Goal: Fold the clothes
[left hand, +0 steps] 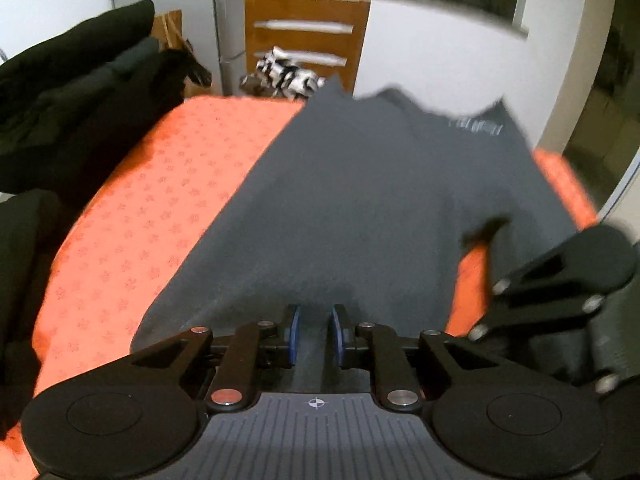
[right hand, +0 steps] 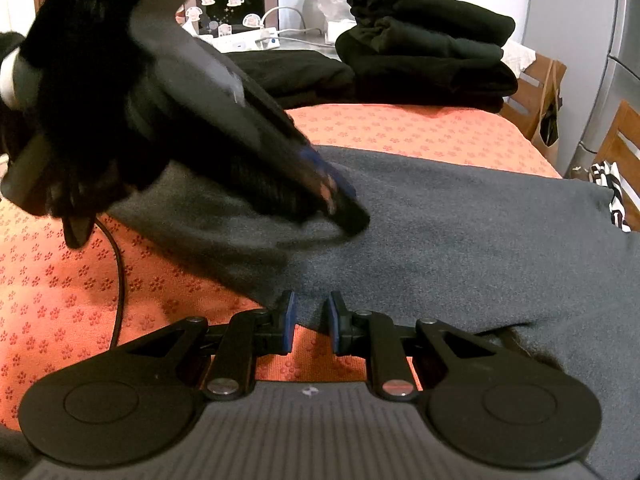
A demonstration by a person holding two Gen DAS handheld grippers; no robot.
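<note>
Left gripper (left hand: 314, 332): jaws a narrow gap apart, blue pads (left hand: 295, 334) over the near edge of the grey garment (left hand: 360, 208); cloth fills the gap in the left wrist view, but whether it's pinched or just lying under the pads I cannot tell. Right gripper (right hand: 312, 322): same narrow gap, orange mat (right hand: 420, 132) visible between the pads, the garment's edge right at the tips, nothing gripped as far as I can see. In the right wrist view the left gripper comes in from upper left, its tip (right hand: 344, 204) down on the cloth, motion-blurred.

Garment lies on the orange mat, spread mostly flat, long axis running away from the left gripper toward the far end where a small printed label (left hand: 476, 126) shows. From the right gripper the garment lies ahead and to the right. Both grippers sit at the same near edge, left one further onto the cloth, so nearer.

Fold stage: can't settle. Stack of folded black clothes (right hand: 428, 56) at the mat's far side, well apart from the grey one
</note>
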